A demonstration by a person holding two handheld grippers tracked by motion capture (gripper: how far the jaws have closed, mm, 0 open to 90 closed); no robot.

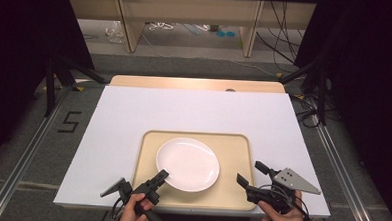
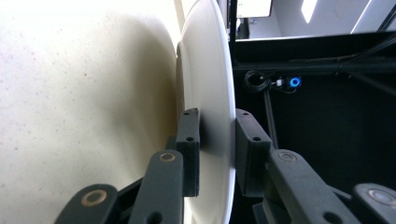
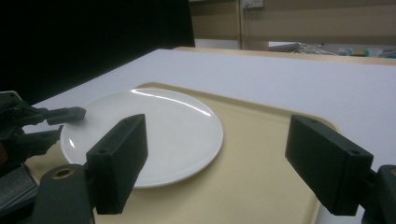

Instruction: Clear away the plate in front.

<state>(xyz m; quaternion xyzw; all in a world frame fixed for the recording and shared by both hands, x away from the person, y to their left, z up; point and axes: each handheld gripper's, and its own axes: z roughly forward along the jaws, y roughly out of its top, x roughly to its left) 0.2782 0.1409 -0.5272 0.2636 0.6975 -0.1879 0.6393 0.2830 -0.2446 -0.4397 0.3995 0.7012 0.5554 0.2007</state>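
- High view: white plate (image 1: 187, 163) sits on the beige tray (image 1: 235, 192), tray on the white counter (image 1: 194, 115). My left gripper (image 1: 162, 176) reaches the plate's near-left rim. My right gripper (image 1: 247, 175) hangs over the tray's near-right corner, apart from the plate.
- Left gripper view: my fingers (image 2: 189, 140) straddle the plate (image 2: 210, 93) rim, one on each face, clamped on it or very nearly. Tray (image 2: 84, 93) lies behind the plate.
- Right gripper view: right fingers (image 3: 119, 156) spread wide, nothing between them. Plate (image 3: 154, 135) flat on the tray (image 3: 261, 163) ahead; left gripper (image 3: 65, 119) at its far edge.
- Judgement: step in hand is the rim grasp. Next move probably a lift off the tray; needs a firm pinch and a level plate, or it may slip.
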